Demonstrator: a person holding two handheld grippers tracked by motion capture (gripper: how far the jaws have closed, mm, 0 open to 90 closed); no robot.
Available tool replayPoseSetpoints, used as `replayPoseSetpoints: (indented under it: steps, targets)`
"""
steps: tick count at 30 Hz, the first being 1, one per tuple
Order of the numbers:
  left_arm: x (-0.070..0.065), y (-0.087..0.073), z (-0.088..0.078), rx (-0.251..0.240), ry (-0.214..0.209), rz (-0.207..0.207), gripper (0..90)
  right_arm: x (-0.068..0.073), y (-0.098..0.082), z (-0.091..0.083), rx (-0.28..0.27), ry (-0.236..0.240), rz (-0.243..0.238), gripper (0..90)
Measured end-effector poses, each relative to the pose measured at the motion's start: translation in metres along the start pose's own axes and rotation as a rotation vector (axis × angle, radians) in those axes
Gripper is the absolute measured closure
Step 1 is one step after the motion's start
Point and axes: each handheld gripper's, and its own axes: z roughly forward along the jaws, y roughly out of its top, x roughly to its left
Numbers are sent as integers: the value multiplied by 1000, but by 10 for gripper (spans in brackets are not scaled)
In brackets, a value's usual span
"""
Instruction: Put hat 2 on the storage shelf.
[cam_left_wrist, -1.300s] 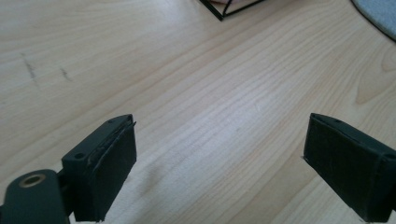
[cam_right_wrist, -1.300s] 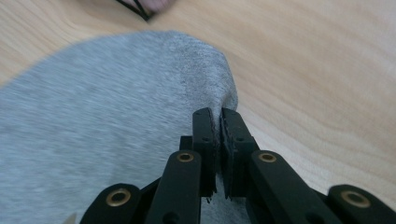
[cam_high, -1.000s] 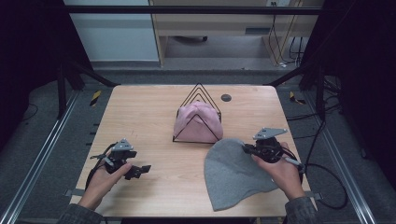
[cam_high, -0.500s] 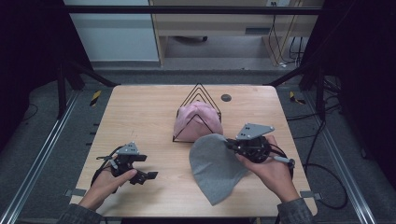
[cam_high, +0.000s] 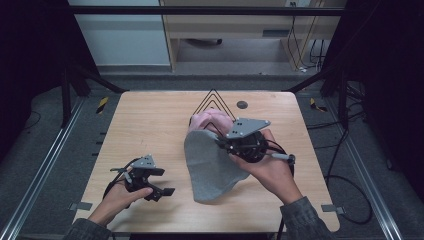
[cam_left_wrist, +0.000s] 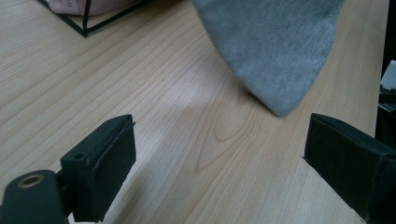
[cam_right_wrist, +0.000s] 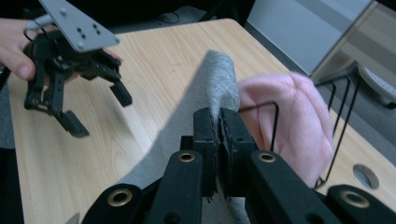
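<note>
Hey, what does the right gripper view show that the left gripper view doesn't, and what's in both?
Right gripper view alone: the right gripper with its black fingers pinched shut on an edge of the grey knitted beanie, plus the left gripper in a hand across the table.

Left gripper view alone: the left gripper's own fingers standing wide apart with bare wood between them.

Both: the grey beanie, the pink knitted hat in the black wire rack, and the light wooden table.

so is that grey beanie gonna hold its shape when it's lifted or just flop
Likely floppy: pinched at one edge by the right gripper, the grey beanie hangs in a limp drape with its lower end on the table. It probably is light, since a small pinch carries it. The knit looks grippy, not slippery.
</note>
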Motion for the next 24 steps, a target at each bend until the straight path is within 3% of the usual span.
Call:
replayPoseSetpoints:
  steps: [7, 14, 20, 24]
  targets:
    - [-3, 3, 2, -3, 0, 19, 85, 5, 22, 3, -16, 24, -49, 863]
    - [-1, 9, 0, -22, 7, 34, 98, 3, 37, -6, -47, 54, -60, 863]
    - [-2, 40, -12, -38, 30, 79, 121, 5, 46, -12, -42, 55, -82, 863]
    - [-7, 64, -15, -31, 34, 129, 124, 7, 50, -16, -42, 47, -89, 863]
